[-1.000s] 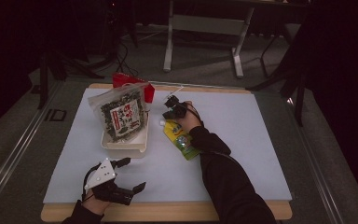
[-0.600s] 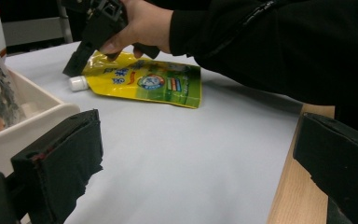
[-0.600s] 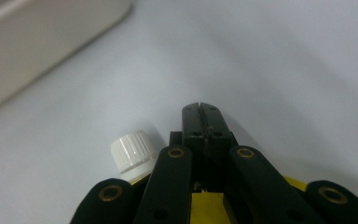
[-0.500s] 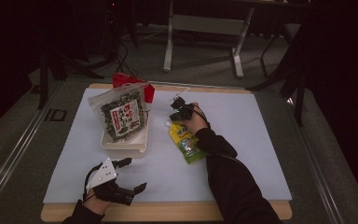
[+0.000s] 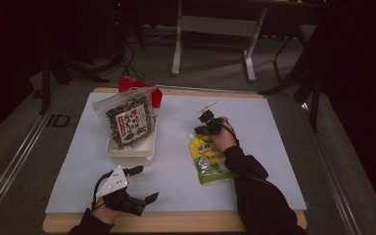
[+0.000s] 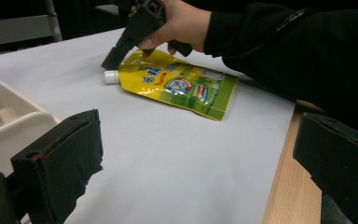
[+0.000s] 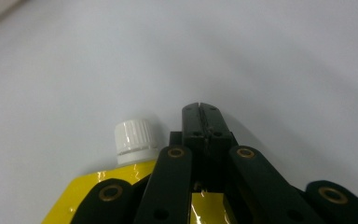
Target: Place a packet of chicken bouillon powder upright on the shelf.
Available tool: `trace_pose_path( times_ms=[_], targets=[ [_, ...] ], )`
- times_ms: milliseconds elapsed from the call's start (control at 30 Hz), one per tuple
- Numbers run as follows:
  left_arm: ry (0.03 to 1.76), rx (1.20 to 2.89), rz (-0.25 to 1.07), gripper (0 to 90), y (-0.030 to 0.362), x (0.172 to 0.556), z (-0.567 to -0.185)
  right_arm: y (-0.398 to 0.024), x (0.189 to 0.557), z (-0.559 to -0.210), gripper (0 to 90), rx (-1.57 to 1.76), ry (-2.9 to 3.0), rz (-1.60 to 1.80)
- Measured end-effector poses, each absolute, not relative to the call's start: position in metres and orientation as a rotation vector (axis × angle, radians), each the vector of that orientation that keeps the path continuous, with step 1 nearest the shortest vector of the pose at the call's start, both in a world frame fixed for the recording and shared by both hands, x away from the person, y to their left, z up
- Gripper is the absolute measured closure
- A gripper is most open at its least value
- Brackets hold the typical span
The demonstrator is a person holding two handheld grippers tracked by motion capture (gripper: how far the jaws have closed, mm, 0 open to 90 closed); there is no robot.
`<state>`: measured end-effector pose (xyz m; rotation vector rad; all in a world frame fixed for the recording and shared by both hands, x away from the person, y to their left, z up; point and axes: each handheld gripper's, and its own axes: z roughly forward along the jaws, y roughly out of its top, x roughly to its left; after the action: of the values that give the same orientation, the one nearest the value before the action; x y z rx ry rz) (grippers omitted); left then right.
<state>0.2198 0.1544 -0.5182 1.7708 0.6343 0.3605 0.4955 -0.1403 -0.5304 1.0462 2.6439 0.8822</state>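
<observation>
My sleeve hides the yellow pouch (image 5: 209,161)'s right edge. My right gripper (image 5: 201,126), jaws pressed together and empty, tilts down beside its white cap (image 7: 133,140).

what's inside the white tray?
A clear seaweed snack bag stands propped in the white tray, leaning on its far edge. The bag covers most of the tray floor, so anything beneath stays unseen.

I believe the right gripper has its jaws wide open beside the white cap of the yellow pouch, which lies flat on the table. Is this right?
Not quite: the right gripper has its jaws shut together with nothing between them, as the right gripper view shows. The rest holds: it sits beside the white cap of the yellow pouch, which lies flat on the table.
</observation>
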Motion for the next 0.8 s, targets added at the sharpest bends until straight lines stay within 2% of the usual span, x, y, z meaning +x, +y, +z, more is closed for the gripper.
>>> trace_pose_path(
  times_ms=[600,800],
  targets=[
    [0.613,1.789,0.343,2.5,0.149,0.223,-0.520,-0.196,0.452,-0.529,89.9,1.168,2.555,0.892],
    [0.605,1.792,0.341,2.5,0.146,0.222,-0.520,-0.205,0.448,-0.515,87.4,1.156,2.530,0.953]
  ],
)
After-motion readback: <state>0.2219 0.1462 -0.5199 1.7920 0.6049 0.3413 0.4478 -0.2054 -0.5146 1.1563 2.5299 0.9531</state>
